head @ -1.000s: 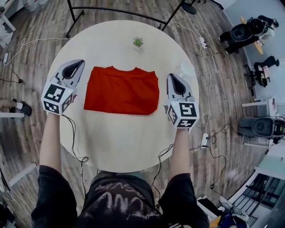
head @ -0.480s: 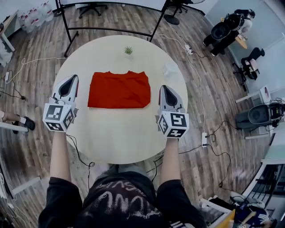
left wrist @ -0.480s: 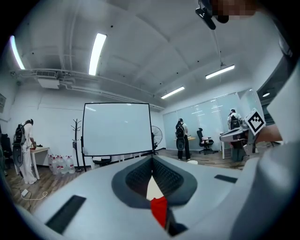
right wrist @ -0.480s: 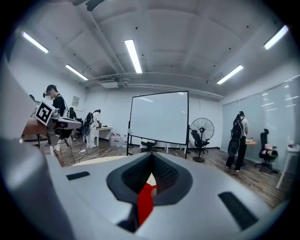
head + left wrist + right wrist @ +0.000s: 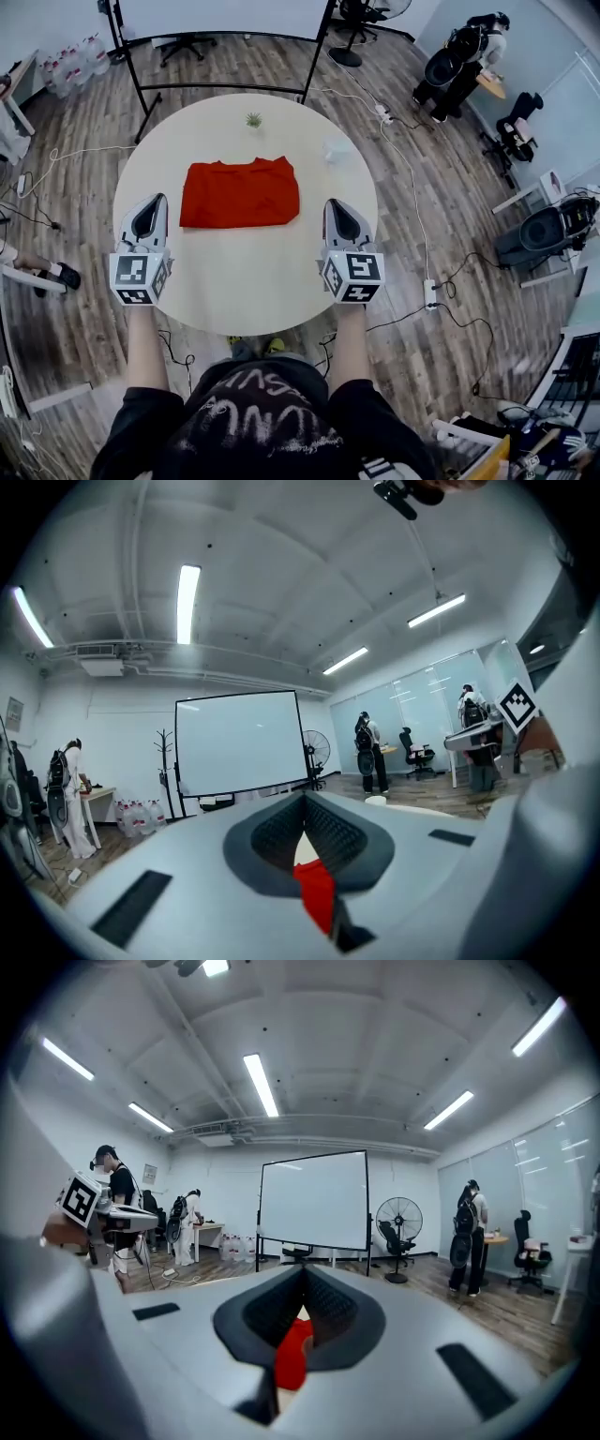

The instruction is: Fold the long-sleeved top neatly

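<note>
One folded top (image 5: 239, 193); round table (image 5: 246, 274) beneath.

One round worktop (image 5: 244, 281) was counted. Three items were recorded on it: one red long-sleeved top (image 5: 239, 192), one small potted plant (image 5: 253, 120) and one pale object (image 5: 337, 150) of undetermined kind. Two hand-held grippers were counted, the left hand-held gripper (image 5: 149, 201) and the right hand-held gripper (image 5: 334, 202). One marker cube was fitted to each, two in all. Beyond the worktop, one whiteboard (image 5: 239, 742) on a stand, one pedestal fan (image 5: 398, 1218) and one coat stand (image 5: 167, 752) were noted. A group of water bottles (image 5: 80, 61) was seen by the wall; their number could not be established.
</note>
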A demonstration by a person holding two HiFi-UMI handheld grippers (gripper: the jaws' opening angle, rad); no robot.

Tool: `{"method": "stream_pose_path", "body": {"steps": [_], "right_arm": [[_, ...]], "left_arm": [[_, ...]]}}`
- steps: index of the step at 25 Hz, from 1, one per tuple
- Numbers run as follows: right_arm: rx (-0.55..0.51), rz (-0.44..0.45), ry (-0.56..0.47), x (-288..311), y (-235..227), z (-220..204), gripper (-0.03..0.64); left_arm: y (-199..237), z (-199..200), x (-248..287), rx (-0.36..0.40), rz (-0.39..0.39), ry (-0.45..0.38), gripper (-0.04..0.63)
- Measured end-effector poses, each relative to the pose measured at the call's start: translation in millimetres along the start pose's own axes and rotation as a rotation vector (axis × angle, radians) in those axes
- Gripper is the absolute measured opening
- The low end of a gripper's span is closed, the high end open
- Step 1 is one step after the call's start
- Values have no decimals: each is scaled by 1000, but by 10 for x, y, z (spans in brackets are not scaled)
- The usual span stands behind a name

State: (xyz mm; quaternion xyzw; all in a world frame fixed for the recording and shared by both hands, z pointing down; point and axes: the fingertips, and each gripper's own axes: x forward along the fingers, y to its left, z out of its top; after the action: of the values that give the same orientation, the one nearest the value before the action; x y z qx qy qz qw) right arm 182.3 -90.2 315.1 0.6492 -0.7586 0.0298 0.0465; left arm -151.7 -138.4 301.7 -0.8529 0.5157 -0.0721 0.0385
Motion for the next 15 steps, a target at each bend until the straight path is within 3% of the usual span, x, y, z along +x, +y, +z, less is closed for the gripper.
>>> {"method": "stream_pose_path", "body": {"steps": [8,15], "right_arm": [[69,-6,-25,-561,-256,-52,5],[121,23,-39,-774,-240,-88,5]], "left_arm": [[-564,182,-279,0,15,-10,12],[-733,160,-524,7,38,5,12]]}}
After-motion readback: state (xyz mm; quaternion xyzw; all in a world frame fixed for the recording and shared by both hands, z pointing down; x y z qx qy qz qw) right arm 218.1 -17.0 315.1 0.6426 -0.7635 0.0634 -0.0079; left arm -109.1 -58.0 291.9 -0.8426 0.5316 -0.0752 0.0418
